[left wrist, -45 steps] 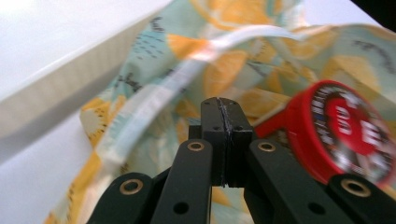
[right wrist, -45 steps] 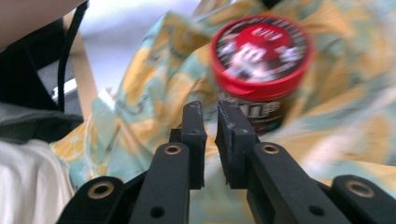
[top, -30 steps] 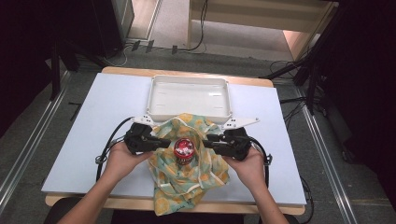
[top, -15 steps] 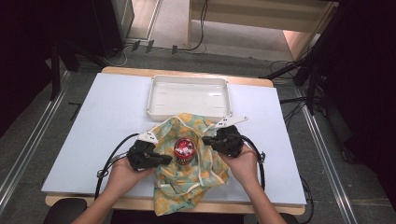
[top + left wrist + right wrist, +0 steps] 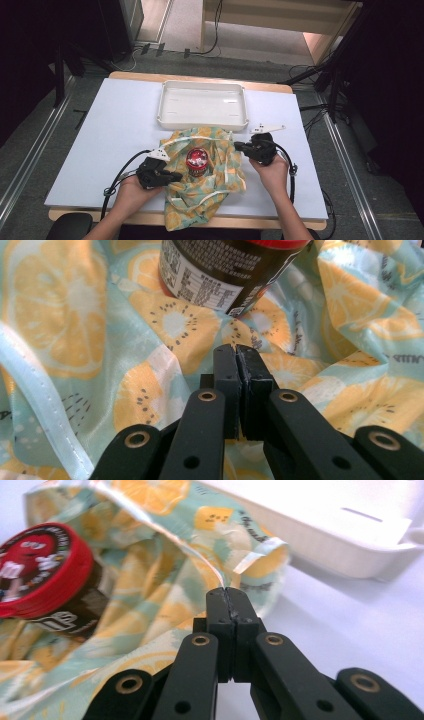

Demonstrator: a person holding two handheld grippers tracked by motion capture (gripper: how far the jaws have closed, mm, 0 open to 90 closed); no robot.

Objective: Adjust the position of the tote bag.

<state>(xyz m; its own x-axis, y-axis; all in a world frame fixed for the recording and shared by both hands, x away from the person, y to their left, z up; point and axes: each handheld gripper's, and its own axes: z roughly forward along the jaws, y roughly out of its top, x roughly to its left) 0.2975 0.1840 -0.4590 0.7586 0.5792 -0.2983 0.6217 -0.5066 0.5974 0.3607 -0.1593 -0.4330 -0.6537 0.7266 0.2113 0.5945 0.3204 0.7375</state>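
Two claws sit closed: our left claw (image 5: 172,176) pinching the fruit-print cloth (image 5: 210,192) near us, our right claw (image 5: 240,146) gripping its far edge, apparently to wrap the jar (image 5: 196,161) standing mid-cloth; beyond lies the tray (image 5: 202,120).

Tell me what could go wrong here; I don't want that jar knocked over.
The jar stands upright on the rumpled cloth, so any tug on the cloth could tip it. Both the left gripper and the right gripper are shut at the cloth's edges, and uneven pulls might roll the jar off.
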